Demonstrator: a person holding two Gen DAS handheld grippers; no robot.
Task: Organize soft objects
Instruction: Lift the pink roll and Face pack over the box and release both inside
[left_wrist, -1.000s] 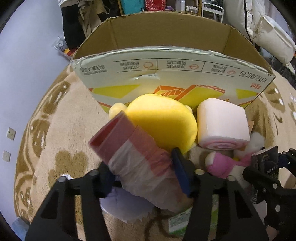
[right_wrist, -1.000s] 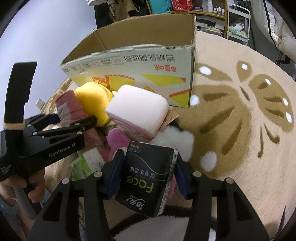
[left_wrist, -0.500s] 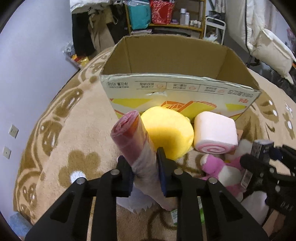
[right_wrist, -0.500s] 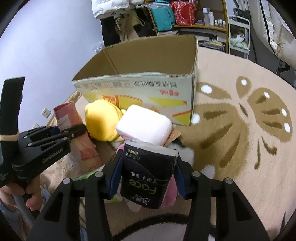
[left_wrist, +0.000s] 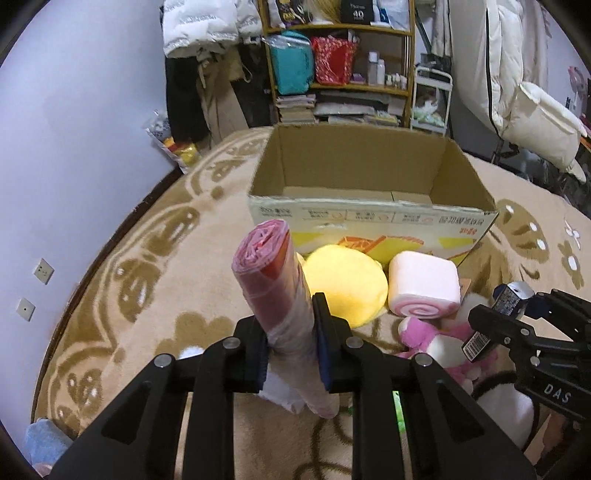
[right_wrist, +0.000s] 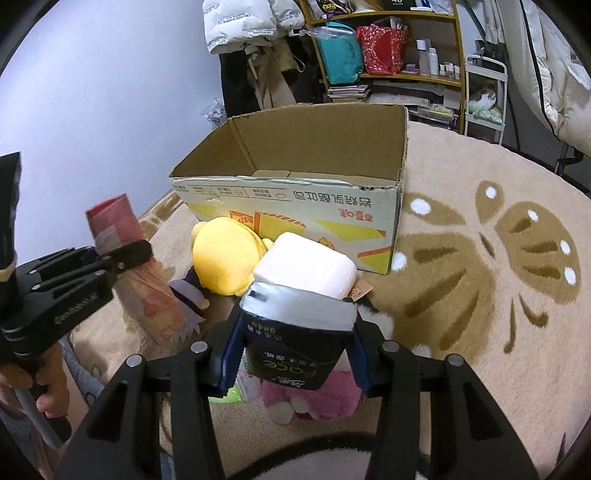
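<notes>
My left gripper (left_wrist: 290, 343) is shut on a pink roll of plastic bags (left_wrist: 275, 291), held upright above the carpet; the roll also shows in the right wrist view (right_wrist: 129, 266). My right gripper (right_wrist: 295, 350) is shut on a black tissue pack (right_wrist: 295, 339), lifted in front of the pile; the pack also shows in the left wrist view (left_wrist: 508, 299). An open cardboard box (left_wrist: 369, 206) stands beyond, its inside bare (right_wrist: 314, 147). In front of it lie a yellow plush (left_wrist: 345, 284), a pink swirl-roll cushion (left_wrist: 424, 284) and a pink plush (right_wrist: 314, 398).
A beige patterned carpet (right_wrist: 498, 258) covers the floor. A shelf with bags and bottles (left_wrist: 332, 74) and hanging clothes stand behind the box. A white fluffy item (left_wrist: 506, 413) and a green-white pack (right_wrist: 236, 387) lie near the pile. The wall (left_wrist: 74, 110) is at left.
Both grippers have risen and pulled back from the pile with their objects. The roll now stands more upright, and the box's inside has come into view.
</notes>
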